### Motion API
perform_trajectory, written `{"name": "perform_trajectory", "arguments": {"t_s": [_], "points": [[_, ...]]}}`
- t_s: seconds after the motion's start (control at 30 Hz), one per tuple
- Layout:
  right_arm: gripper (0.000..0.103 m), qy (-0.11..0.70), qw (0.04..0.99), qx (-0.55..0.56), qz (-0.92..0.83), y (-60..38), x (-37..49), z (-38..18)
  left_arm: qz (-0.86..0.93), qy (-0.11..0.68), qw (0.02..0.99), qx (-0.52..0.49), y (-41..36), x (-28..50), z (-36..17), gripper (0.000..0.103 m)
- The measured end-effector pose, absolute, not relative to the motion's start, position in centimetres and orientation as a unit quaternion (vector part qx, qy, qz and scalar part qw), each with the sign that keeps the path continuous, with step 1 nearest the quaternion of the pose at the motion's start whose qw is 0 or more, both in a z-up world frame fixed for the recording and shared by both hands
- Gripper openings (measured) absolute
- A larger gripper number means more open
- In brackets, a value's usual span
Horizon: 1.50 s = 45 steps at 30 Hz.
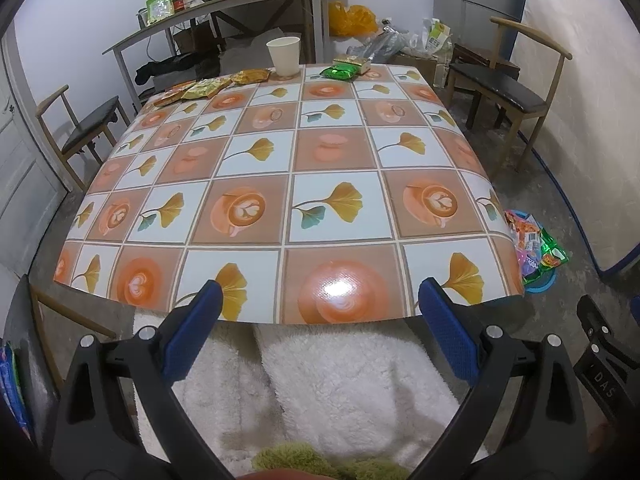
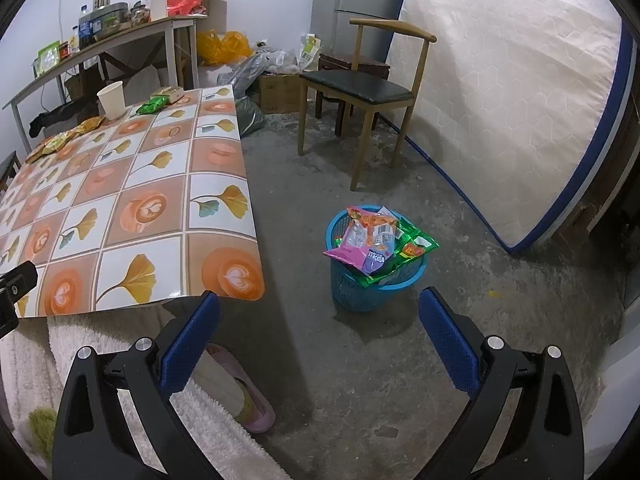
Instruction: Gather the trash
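Observation:
A white paper cup (image 1: 284, 56) stands at the far edge of the patterned table (image 1: 312, 200). Left of it lie several yellow-orange snack wrappers (image 1: 200, 88); right of it lie a green wrapper (image 1: 340, 71) and a small box (image 1: 354, 62). A blue basket (image 2: 372, 280) on the floor right of the table holds several wrappers (image 2: 376, 240). My left gripper (image 1: 320, 300) is open and empty at the table's near edge. My right gripper (image 2: 320, 312) is open and empty above the floor, short of the basket.
Wooden chairs stand left (image 1: 80, 128) and right (image 2: 360, 88) of the table. A cluttered side table (image 1: 224, 12) stands at the back wall with bags (image 1: 352, 20) beside it. A mattress (image 2: 520, 100) leans on the right. A slipper (image 2: 248, 392) lies under the table's near corner.

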State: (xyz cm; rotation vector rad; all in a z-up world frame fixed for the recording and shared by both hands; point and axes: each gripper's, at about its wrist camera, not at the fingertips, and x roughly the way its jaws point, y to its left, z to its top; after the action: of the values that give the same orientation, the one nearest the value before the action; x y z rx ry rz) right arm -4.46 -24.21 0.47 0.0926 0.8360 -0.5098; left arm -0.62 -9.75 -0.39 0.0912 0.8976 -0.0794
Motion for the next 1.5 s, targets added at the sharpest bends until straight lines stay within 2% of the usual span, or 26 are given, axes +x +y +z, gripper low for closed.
{"name": "perform_trajectory", "arguments": {"t_s": [1.5], "points": [[0.096, 0.406, 0.879, 0.054, -0.244, -24.64, -4.19, 0.04, -0.033, 0.439, 0.897, 0.042, -9.21, -0.26, -0.73, 0.094]]}}
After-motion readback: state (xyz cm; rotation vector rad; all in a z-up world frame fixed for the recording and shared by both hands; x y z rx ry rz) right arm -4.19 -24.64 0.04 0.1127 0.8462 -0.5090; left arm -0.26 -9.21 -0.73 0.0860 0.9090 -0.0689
